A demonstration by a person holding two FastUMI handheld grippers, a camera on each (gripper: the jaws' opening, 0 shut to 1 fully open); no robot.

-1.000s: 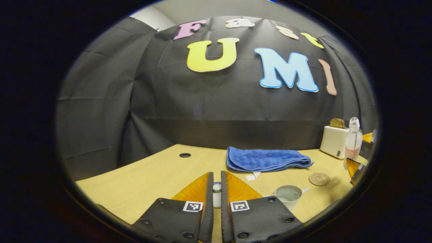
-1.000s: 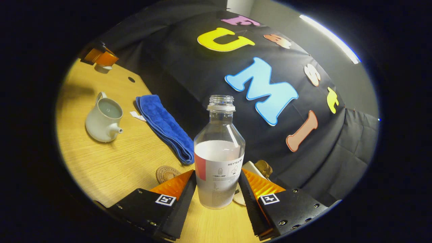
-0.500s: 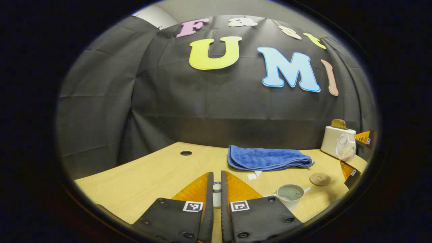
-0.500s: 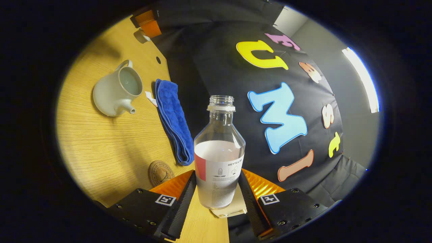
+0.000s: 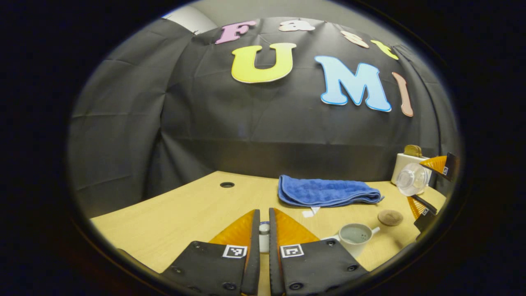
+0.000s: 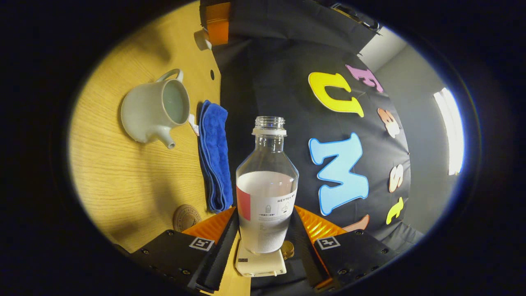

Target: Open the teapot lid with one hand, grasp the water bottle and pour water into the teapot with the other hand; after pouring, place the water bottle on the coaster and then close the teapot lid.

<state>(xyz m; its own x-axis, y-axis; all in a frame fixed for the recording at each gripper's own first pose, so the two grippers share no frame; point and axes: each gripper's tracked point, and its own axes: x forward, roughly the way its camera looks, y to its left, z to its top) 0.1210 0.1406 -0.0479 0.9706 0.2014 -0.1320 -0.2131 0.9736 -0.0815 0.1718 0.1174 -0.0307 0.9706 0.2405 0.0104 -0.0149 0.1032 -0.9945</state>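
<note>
The clear, uncapped water bottle, about half full, is clamped between the fingers of my right gripper. It is held off the table and tipped over sideways. In the left gripper view the bottle points its mouth this way, with the right gripper around it at far right. The pale teapot stands open on the table, spout toward the bottle side; it also sits at lower right as the teapot. My left gripper is shut on the white lid knob, held away to the teapot's left. The round coaster lies bare.
A folded blue towel lies behind the teapot near the cloth wall. A white box with a brown top stands at the back right, under the bottle as the white box. The wooden table has a cable hole.
The right gripper has rolled over, tipping the bottle from upright to nearly sideways above the table's right end. The left gripper with the lid has stayed put.
</note>
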